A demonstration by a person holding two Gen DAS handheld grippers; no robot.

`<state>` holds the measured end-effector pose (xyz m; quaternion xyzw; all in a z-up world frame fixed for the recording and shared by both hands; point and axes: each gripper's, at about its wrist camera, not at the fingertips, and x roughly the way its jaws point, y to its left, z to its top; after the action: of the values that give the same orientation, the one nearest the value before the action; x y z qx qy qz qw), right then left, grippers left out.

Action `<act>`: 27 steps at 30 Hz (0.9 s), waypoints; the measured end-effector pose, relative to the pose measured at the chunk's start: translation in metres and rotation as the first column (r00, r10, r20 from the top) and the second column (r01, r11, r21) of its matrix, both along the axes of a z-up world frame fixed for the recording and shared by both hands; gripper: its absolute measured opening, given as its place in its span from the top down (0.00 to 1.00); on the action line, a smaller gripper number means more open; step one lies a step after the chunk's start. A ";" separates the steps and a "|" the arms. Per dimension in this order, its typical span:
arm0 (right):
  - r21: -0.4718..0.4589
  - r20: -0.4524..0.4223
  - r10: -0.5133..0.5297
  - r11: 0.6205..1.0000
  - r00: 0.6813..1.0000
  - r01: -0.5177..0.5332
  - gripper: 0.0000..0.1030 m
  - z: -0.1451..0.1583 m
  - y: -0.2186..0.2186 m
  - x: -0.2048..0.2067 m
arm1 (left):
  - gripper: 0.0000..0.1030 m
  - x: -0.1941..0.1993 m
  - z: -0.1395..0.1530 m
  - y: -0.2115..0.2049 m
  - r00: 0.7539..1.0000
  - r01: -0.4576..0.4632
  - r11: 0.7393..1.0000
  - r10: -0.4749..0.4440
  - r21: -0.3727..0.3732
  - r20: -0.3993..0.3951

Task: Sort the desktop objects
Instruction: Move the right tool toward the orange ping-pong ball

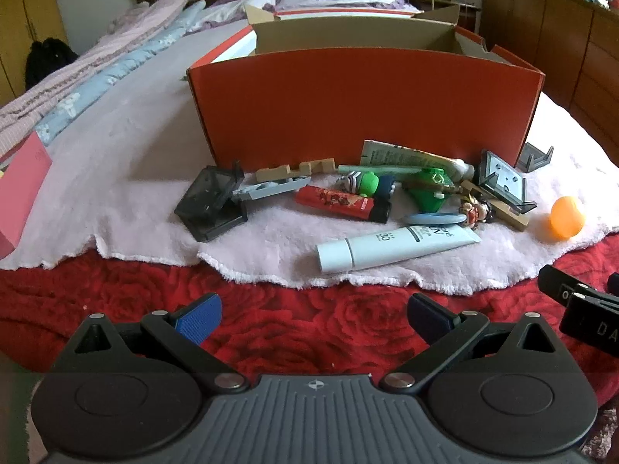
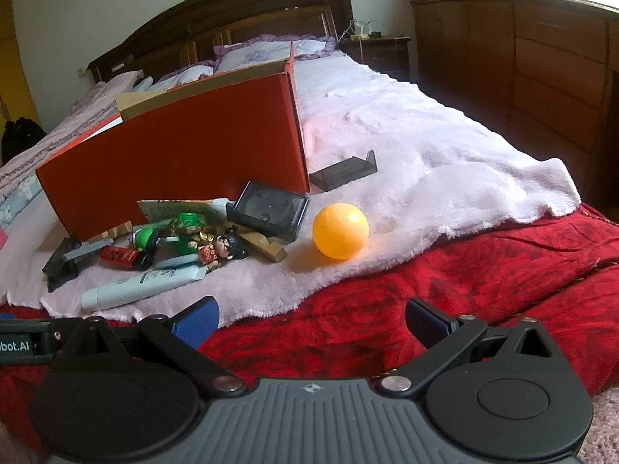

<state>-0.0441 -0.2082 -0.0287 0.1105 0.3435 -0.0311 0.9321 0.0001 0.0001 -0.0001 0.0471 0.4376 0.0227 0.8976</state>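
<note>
Orange ball [image 2: 340, 230] sits loose on plush blanket [image 2: 425, 162] beside the clutter; we judge a nudge rolls it off. Left gripper [image 1: 314, 319] and right gripper [image 2: 312, 321] gape empty.

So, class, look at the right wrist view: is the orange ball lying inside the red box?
No. The orange ball rests on the pale fluffy blanket, outside the red box and apart from its corner.

In the left wrist view, bare red rose-patterned bedspread [image 1: 294, 321] lies open toward 12 o'clock. Beyond it the heaped clutter and the tall orange cardboard box [image 1: 363, 108] block the way. At 2 o'clock, the orange ping-pong ball [image 1: 566, 218] sits alone with clear fleece around it.
</note>
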 end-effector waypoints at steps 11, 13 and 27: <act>-0.008 -0.016 -0.006 1.000 1.000 0.005 0.00 -0.003 0.003 0.002 | 0.00 0.004 -0.003 0.004 1.000 -0.012 1.000 0.011 -0.015 -0.026; -0.010 -0.015 -0.003 1.000 1.000 0.003 0.00 -0.004 0.004 0.001 | 0.00 0.004 -0.003 0.004 0.999 -0.012 1.000 0.012 -0.017 -0.030; -0.021 -0.004 0.024 0.999 1.000 -0.024 0.00 0.001 0.004 0.001 | 0.00 0.005 -0.005 0.008 0.999 -0.024 0.999 0.023 -0.025 -0.040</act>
<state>-0.0433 -0.2038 -0.0272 0.0965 0.3460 -0.0239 0.9330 0.0055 0.0081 -0.0051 0.0309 0.4560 0.0266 0.8890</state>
